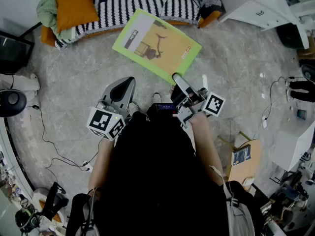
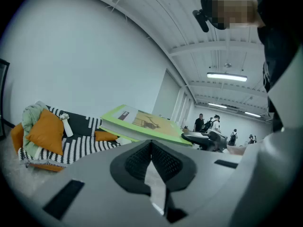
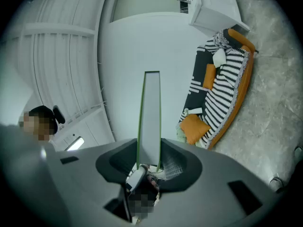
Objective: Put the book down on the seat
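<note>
Item: book (image 1: 157, 45), green cover, large and thin. Hazards: it is held by one near corner only, with almost its whole span hanging out ahead of the right gripper (image 1: 177, 78). It will probably sag, swivel about the pads or slide out if it is swung fast, and it would then drop to the floor (image 1: 236, 73) short of the seat (image 1: 128, 6). Letting go too early would give the same result. The seat carries a cushion (image 1: 75, 6) and loose items, so a book laid on their slope or on the front edge could slip off. Tool state: the right gripper's jaws are clamped on the book, which stands edge-on between them. The left gripper (image 1: 125, 85) has its jaws together with nothing between them, beside the book and apart from it. Position: the book projects forward from the right gripper's tips, in the air. Its far corner appears to reach over the seat's front edge. The seat lies ahead of both grippers.
</note>
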Motion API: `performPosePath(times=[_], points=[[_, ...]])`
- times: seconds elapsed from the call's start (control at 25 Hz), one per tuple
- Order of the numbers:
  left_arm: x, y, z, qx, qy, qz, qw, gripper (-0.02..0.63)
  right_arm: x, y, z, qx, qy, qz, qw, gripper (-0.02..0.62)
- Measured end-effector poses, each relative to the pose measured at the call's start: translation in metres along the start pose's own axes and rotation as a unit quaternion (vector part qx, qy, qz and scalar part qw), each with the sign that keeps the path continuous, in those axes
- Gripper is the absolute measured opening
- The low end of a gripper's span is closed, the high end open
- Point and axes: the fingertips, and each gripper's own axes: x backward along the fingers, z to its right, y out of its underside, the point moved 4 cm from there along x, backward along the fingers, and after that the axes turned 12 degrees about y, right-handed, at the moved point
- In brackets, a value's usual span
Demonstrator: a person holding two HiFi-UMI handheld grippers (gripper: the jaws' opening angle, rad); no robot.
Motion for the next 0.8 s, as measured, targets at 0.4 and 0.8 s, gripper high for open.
performPosePath(times=[0.4,0.8], points=[[-0.010,-0.008,0.001,0.003,-0.007,0.012,0.9999,0.012,-0.001,-0.007,0.002,0.010,0.005,-0.008,1.000,0.156],[-0.015,0.004,0.005,0.014,-0.041,0.022,0.9988,0.012,0.002,-0.013,0.012,0.001,-0.018,-0.033,0.999,0.156]])
